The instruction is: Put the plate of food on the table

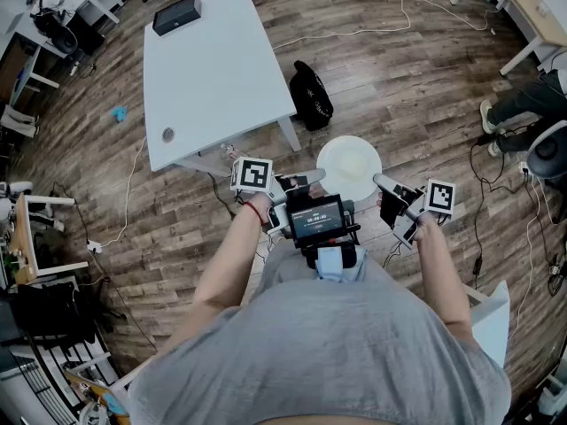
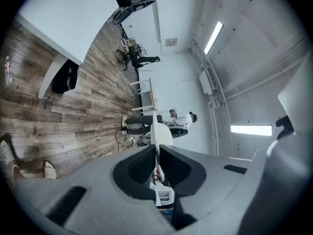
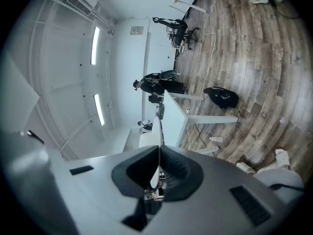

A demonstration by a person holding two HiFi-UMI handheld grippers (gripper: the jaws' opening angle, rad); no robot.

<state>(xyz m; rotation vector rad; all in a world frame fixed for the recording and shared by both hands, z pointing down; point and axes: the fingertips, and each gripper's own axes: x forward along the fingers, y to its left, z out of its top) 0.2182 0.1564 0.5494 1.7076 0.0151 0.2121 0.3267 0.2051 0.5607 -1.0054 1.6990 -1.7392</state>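
- In the head view we look steeply down at a person standing on a wood floor point(image 1: 416, 69), with a gripper in each hand.
- Between the two grippers hangs a round white plate point(image 1: 348, 166), level and in the air in front of the person's body. Its face is pale, and we cannot make out any food on it from here.
- The white table point(image 1: 213, 69) stands at about eleven o'clock from the plate, well apart from it. A black box point(image 1: 175, 14) sits at its far end and a black bag point(image 1: 312, 96) lies on the floor beside its near leg.
- We judge the task as part way through: the plate is lifted and carried, but not yet over the table. Left to do are the walk toward eleven o'clock, setting the plate down flat, and letting go.
- The left gripper point(image 1: 308, 179) takes the plate's rim at nine o'clock. In the left gripper view its dark padded fingers point(image 2: 139, 165) are closed almost together, with the plate's thin white edge point(image 2: 157, 133) pinched between them.
- The right gripper point(image 1: 384, 183) takes the rim at about three o'clock. In the right gripper view its fingers point(image 3: 178, 173) are likewise nearly together, clamped on the plate's edge point(image 3: 159, 126), seen side-on as a narrow white blade.
- Neither gripper touches anything else.
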